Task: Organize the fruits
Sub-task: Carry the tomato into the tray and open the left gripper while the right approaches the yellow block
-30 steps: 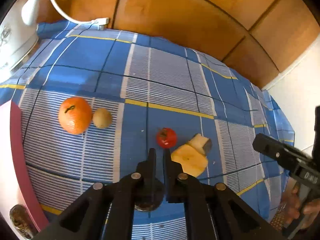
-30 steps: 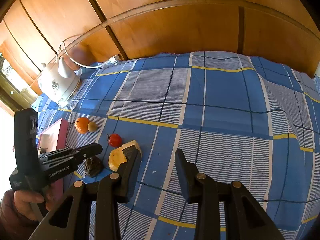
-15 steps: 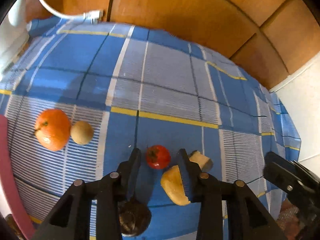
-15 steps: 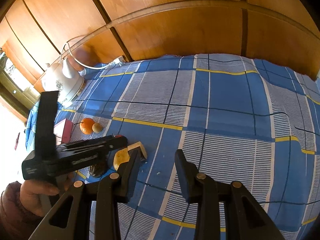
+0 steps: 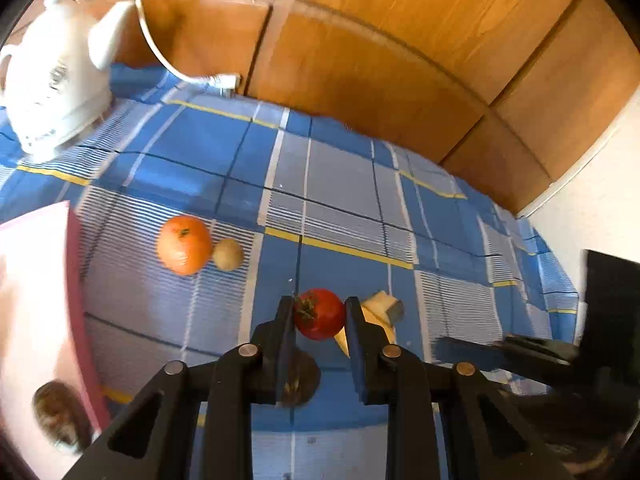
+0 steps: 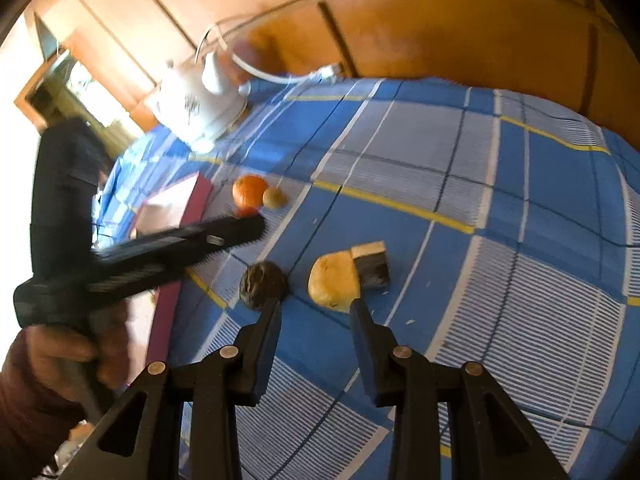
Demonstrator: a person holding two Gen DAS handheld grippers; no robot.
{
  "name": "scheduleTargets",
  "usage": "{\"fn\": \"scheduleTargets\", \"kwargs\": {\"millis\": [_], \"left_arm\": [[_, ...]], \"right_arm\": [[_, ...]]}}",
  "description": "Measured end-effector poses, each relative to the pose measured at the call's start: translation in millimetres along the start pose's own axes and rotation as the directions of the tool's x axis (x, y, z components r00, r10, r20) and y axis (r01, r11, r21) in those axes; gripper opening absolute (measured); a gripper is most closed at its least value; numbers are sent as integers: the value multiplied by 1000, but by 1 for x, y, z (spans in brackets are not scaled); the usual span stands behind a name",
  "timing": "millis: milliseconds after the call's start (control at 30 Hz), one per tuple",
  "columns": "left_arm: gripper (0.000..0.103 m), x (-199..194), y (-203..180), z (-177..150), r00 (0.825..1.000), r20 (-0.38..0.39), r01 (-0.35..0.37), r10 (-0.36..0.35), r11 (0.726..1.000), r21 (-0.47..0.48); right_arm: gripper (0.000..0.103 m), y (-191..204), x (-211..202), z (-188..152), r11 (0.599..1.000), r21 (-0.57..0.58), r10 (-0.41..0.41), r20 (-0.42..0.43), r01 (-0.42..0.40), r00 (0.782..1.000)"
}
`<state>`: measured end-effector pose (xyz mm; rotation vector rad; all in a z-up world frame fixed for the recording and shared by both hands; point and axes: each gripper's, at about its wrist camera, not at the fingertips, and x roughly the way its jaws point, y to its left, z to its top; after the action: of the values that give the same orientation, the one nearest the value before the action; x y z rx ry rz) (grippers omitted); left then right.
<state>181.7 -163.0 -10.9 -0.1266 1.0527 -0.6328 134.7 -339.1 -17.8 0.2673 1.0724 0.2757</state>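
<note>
My left tool (image 5: 319, 314) pinches the tomato (image 5: 320, 314), tilted down, clear of the cloth (image 5: 340, 184). My right tool (image 6: 314, 306) points down, jaws spread, empty, over the yellow fruit (image 6: 334, 280).

blue plaid cloth (image 5: 208, 184) with white stripes and thin yellow lines covers the whole work surface. white electric kettle (image 5: 52, 84) stands upright at the far left corner of the cloth, spout toward the wall. white cord (image 5: 160, 52) loops up from behind the kettle and ends in a plug (image 5: 226, 79) lying at the cloth's far edge. wood panel wall (image 5: 400, 48) with vertical seams runs behind the surface; a white wall section (image 5: 600, 180) adjoins it on the right. in the right wrist view a bright window (image 6: 80, 84) shows at far left, blurred.
</note>
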Motion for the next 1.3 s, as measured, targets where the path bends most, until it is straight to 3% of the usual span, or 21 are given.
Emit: {"fn": "scheduleTargets", "kwargs": {"millis": [233, 633, 933, 1100, 1300], "left_arm": [[25, -35, 7, -27, 998, 53, 14, -13, 1000, -18], [25, -76, 23, -68, 995, 100, 14, -11, 999, -30], [25, -91, 33, -83, 993, 119, 28, -24, 999, -37], [25, -89, 36, -85, 993, 113, 39, -34, 998, -49], [25, -93, 40, -90, 992, 119, 38, -31, 998, -56]], "right_arm": [[36, 6, 24, -5, 998, -48, -31, -32, 30, 999], [36, 13, 31, -6, 981, -141, -132, 35, 136, 991], [43, 7, 40, -8, 977, -147, -157, 8, 156, 988], [43, 8, 43, -4, 983, -137, -120, 26, 123, 992], [43, 23, 50, -8, 969, -207, -131, 19, 132, 991]]}}
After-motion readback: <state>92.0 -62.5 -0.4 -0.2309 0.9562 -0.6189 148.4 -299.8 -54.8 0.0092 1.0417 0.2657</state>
